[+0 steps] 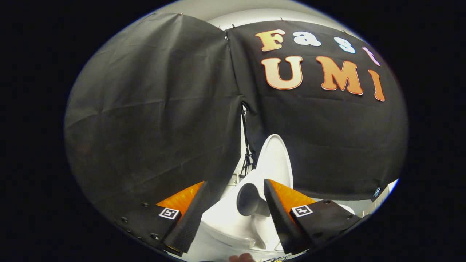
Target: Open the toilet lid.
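The white toilet (pixel 229 222) lies between my fingers and just beyond them. Its lid (pixel 276 160) stands raised, leaning towards the black cloth wall behind it. Below the lid I see the dark bowl opening (pixel 247 200), close to the inner side of my right finger. My gripper (pixel 236 182) is open, with a wide gap between the fingers and nothing held. The right finger (pixel 280 214) overlaps the lid's lower edge in the view; I cannot tell whether it touches.
Black cloth walls (pixel 153 116) hang close behind the toilet on both sides. In the gap between them stands a thin dark stand (pixel 247 153) against a white wall. Part of a person's hand (pixel 242 258) shows below the fingers.
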{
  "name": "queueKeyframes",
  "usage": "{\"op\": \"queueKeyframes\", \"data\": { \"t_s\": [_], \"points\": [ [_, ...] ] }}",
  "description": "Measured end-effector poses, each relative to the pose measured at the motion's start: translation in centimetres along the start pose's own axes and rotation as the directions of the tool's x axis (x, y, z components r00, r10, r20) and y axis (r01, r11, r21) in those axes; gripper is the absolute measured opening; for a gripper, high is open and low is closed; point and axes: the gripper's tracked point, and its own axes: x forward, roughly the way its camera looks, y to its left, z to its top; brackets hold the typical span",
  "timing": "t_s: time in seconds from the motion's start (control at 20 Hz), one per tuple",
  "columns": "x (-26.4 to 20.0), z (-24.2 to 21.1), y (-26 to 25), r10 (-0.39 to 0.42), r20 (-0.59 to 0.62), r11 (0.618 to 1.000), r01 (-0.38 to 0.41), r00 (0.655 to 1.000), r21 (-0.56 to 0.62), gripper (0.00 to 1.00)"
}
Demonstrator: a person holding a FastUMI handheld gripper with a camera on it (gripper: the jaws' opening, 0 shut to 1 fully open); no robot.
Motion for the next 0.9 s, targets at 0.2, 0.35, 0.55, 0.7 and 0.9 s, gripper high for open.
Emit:
{"op": "queueKeyframes", "data": {
  "t_s": [0.2, 0.35, 0.55, 0.7, 0.9],
  "points": [
    [-3.0, 3.3, -1.4, 0.020, 0.081, 0.999, -0.017, 0.997, -0.046, 0.95],
    [-6.1, 5.8, -5.5, 0.024, 0.115, 1.000, -0.024, 0.993, 0.000, 0.93],
    [-10.2, 8.4, -14.0, -0.041, 0.151, 0.998, 0.035, 0.988, 0.043, 0.92],
    [-12.3, 9.8, -21.3, -0.128, 0.182, 0.992, 0.126, 0.975, 0.022, 0.92],
    [-16.9, 10.3, -28.3, -0.199, 0.218, 0.979, 0.204, 0.955, -0.001, 0.92]
  ]
}}
